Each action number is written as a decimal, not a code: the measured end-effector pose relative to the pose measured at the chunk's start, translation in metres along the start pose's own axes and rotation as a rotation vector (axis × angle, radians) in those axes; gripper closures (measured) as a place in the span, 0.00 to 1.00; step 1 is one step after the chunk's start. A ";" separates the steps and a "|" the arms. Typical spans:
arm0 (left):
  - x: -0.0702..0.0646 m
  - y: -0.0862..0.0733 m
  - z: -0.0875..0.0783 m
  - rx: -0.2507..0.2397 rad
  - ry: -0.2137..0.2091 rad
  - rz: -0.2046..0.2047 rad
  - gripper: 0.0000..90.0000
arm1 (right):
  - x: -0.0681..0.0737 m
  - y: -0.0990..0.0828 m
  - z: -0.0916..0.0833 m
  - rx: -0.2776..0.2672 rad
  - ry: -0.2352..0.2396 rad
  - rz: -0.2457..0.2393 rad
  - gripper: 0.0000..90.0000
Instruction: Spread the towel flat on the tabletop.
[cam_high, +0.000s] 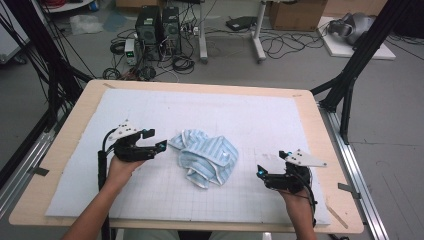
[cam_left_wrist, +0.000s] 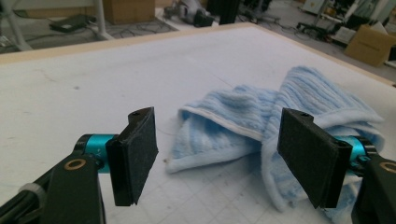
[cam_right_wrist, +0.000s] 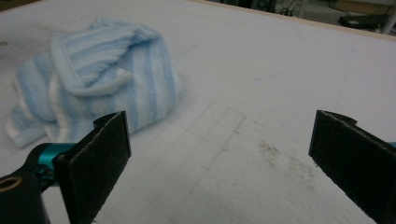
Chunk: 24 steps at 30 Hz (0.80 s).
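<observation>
A crumpled blue-and-white striped towel (cam_high: 206, 156) is seen lying near the middle of a white gridded mat (cam_high: 250, 115), which is laid over a wooden table (cam_high: 320, 125). The left gripper (cam_high: 157, 140) is held just beside the towel's left edge, its jaws spread wide with nothing pressed between the pads; in the left gripper view, the towel (cam_left_wrist: 261, 126) is seen just ahead of them, one fold lying close by the right-hand pad. The right gripper (cam_high: 270, 164) is held well apart from the towel's right edge, jaws likewise spread wide and empty, with bare mat (cam_right_wrist: 261, 93) seen between them and the towel (cam_right_wrist: 93, 79) lying off to one side. Open mat is left all round the towel, widest behind it toward the table's far edge. A strip of bare wood is shown around the mat's border.
</observation>
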<state>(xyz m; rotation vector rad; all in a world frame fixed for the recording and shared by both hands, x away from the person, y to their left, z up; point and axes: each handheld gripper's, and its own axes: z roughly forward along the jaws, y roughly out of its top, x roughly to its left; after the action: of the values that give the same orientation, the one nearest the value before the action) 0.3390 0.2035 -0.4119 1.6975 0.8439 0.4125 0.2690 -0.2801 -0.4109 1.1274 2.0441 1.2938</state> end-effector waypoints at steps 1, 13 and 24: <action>0.002 -0.001 -0.002 0.002 0.005 -0.003 0.31 | 0.005 0.004 0.002 -0.004 0.016 -0.009 0.05; 0.019 -0.015 -0.018 0.006 0.058 -0.013 0.26 | 0.041 0.026 0.033 0.028 0.187 -0.097 0.27; 0.023 -0.016 -0.017 0.000 0.057 -0.031 0.27 | 0.082 0.058 0.080 0.119 0.268 -0.297 0.47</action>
<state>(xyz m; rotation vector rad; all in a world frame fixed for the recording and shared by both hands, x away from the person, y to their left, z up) 0.3380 0.2332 -0.4254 1.6773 0.9107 0.4415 0.3054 -0.1586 -0.3921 0.6897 2.4027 1.2384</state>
